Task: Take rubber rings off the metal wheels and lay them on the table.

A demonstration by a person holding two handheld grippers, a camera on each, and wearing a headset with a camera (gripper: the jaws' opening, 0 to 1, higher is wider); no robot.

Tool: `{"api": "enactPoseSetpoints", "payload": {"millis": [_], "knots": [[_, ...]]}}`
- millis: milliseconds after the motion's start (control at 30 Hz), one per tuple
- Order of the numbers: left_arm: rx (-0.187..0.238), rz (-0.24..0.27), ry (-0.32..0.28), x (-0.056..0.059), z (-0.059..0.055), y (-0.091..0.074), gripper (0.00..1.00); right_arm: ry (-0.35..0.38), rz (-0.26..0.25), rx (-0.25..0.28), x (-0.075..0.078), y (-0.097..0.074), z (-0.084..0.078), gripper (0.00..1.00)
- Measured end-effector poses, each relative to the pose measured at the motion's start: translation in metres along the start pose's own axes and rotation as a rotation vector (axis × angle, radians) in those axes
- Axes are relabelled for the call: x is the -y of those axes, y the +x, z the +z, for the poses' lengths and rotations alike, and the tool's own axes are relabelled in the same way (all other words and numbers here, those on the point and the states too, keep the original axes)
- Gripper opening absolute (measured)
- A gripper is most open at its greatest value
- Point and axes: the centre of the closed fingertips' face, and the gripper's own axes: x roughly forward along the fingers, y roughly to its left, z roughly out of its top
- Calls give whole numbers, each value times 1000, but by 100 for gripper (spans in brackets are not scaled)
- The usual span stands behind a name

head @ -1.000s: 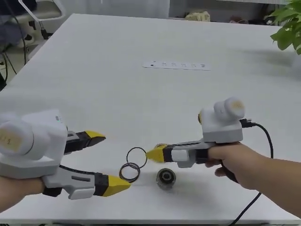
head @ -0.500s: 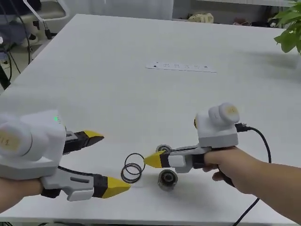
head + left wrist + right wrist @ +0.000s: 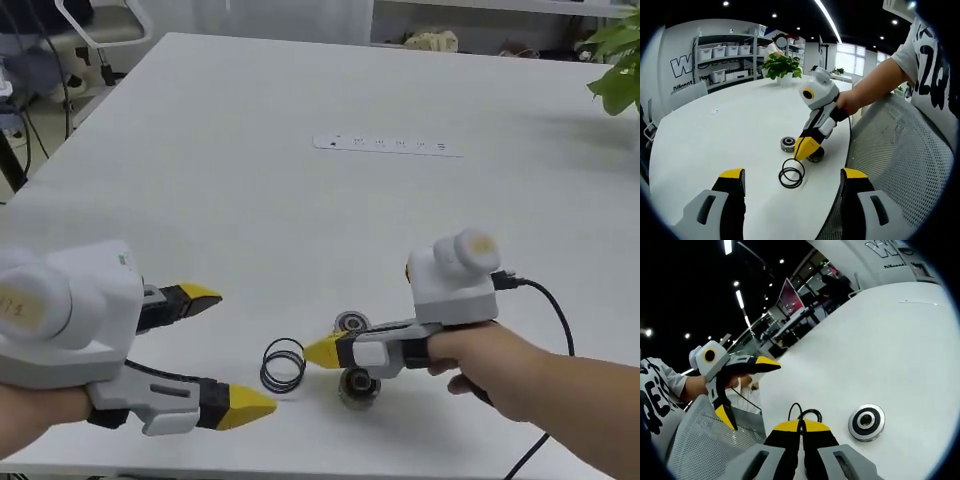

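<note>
the left gripper [image 3: 226, 350] hangs low over the near edge of the table [image 3: 300, 200], its jaws spread wide with nothing between them. the right gripper [image 3: 801, 426] has its jaws pressed together, the tips right at the edge of the rubber rings [image 3: 283, 365], which lie overlapping on the table between the two grippers; i cannot tell whether a ring is pinched. one metal wheel [image 3: 350, 322] sits just beyond the right gripper's jaws and a second wheel [image 3: 358, 386] lies partly under them.
</note>
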Motion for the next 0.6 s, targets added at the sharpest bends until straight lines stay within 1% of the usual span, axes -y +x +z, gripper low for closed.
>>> {"api": "enactPoseSetpoints", "payload": {"millis": [233, 600], "knots": [[-4, -4, 0, 3, -1, 1, 77, 4, -6, -8, 2, 2, -4, 0], [-7, 4, -2, 3, -3, -1, 77, 3, -14, -19, 4, 6, -7, 0]]}}
